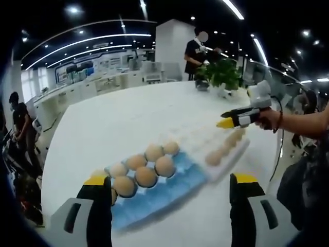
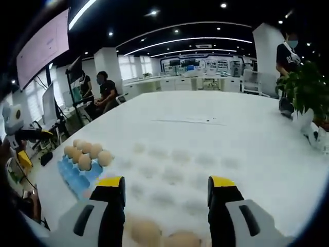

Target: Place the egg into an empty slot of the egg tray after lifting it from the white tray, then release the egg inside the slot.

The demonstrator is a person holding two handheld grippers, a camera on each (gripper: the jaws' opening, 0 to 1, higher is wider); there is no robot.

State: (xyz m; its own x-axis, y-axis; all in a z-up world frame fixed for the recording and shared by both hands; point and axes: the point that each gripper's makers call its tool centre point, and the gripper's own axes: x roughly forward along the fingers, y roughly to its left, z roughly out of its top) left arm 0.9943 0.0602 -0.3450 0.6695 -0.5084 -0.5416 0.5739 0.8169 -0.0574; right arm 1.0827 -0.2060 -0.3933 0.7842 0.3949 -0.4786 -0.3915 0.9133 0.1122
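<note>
My right gripper (image 2: 166, 191) hangs open over the white tray (image 2: 205, 154); eggs (image 2: 146, 230) at six o'clock. Light, brittle, slick: I'd pinch the egg's midsection gently. Left gripper (image 1: 170, 189) open beside the blue egg tray (image 1: 154, 193).

the blue moulded egg tray (image 1: 169, 190) is sitting at six o'clock, carrying seven tan eggs (image 1: 146, 176); the white dimpled tray (image 1: 226, 159) is adjoining at three o'clock, holding several more.
</note>
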